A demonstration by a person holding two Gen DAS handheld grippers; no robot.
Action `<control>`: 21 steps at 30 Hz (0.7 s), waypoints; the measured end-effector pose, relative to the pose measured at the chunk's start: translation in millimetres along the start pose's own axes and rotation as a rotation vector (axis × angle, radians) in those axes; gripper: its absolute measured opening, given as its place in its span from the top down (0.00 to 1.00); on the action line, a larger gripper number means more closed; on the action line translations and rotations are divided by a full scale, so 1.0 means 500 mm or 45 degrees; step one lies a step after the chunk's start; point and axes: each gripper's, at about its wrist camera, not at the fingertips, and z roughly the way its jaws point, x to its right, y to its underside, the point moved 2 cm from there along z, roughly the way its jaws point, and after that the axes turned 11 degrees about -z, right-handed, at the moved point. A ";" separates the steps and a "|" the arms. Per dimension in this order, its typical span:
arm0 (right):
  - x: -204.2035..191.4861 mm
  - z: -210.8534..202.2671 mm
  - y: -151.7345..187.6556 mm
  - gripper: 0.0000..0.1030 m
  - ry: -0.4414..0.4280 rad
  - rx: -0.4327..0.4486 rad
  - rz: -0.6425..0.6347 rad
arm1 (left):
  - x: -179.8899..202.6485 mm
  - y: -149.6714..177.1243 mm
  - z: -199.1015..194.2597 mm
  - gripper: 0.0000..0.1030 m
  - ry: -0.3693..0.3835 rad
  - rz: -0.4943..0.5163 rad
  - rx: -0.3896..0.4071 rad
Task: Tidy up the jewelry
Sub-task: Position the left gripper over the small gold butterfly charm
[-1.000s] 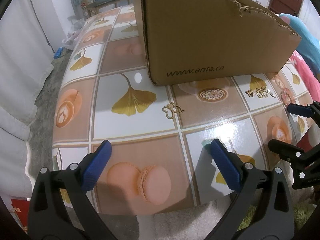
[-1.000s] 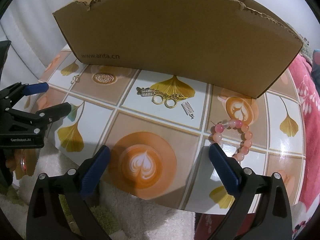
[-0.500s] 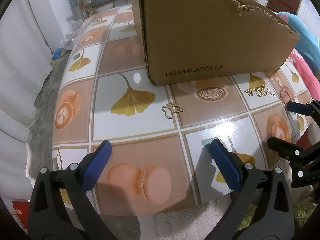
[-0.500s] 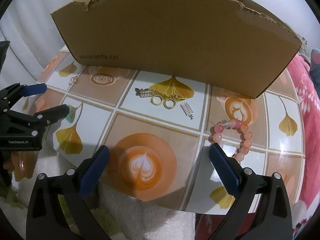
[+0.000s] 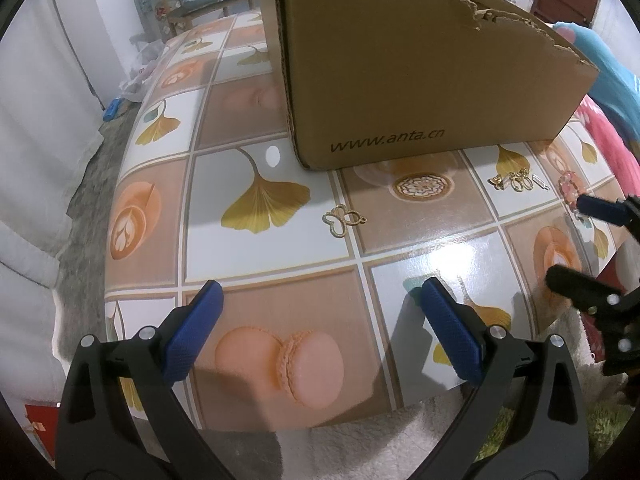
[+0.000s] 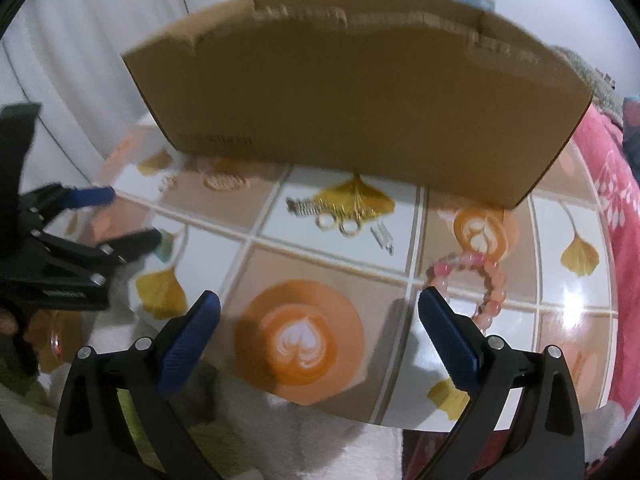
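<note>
A table [image 5: 280, 280] covered with a glossy cloth printed in squares of ginkgo leaves, latte cups and macarons fills both views, and a torn-edged cardboard box [image 5: 420, 80] marked "www.anta.cn" stands on it in the upper centre of each frame. In the left wrist view the left gripper [image 5: 320, 326] sits at the bottom of the frame over the table's near edge, its 2 blue-padded fingers spread wide with nothing between them. A gold butterfly pendant [image 5: 343, 219] lies alone on the cloth at centre frame, just below the box's near corner and beside a ginkgo leaf. At the right of that view a small cluster of gold jewelry [image 5: 516, 181] lies close to the box front, with a pink bead bracelet [image 5: 570, 186] a little further right. The right gripper [image 5: 572, 240] shows at the right edge, 1 blue-tipped finger near the bracelet. In the right wrist view, which is motion-blurred, the right gripper [image 6: 318, 328] also stands wide apart and empty at the bottom of the frame, over a latte-cup square. The gold cluster [image 6: 340, 216] lies at centre frame just below the box [image 6: 360, 100], the bracelet [image 6: 476, 284] at centre right, just above the gripper's right finger. The left gripper [image 6: 120, 216] shows at the left edge.
</note>
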 end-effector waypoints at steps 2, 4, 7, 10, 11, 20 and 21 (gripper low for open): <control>-0.002 -0.014 -0.006 0.06 0.001 0.043 -0.010 | 0.000 0.002 -0.001 0.07 0.004 0.004 0.004; -0.003 -0.027 -0.012 0.06 -0.007 0.083 -0.009 | -0.001 0.002 -0.003 0.07 0.009 0.010 0.008; 0.000 -0.037 -0.020 0.06 -0.034 0.105 0.004 | -0.002 0.002 -0.004 0.07 0.013 0.016 0.009; 0.001 -0.042 -0.025 0.06 -0.052 0.108 0.024 | -0.002 0.002 -0.006 0.07 -0.002 0.026 0.020; 0.003 -0.043 -0.024 0.06 -0.071 0.104 0.035 | -0.004 0.004 -0.009 0.07 -0.010 0.030 0.035; 0.021 -0.013 -0.024 0.11 -0.184 0.061 0.137 | -0.019 0.000 -0.062 0.08 0.078 -0.046 0.180; 0.020 -0.008 -0.027 0.12 -0.186 0.048 0.140 | -0.019 -0.001 -0.067 0.10 0.095 -0.046 0.199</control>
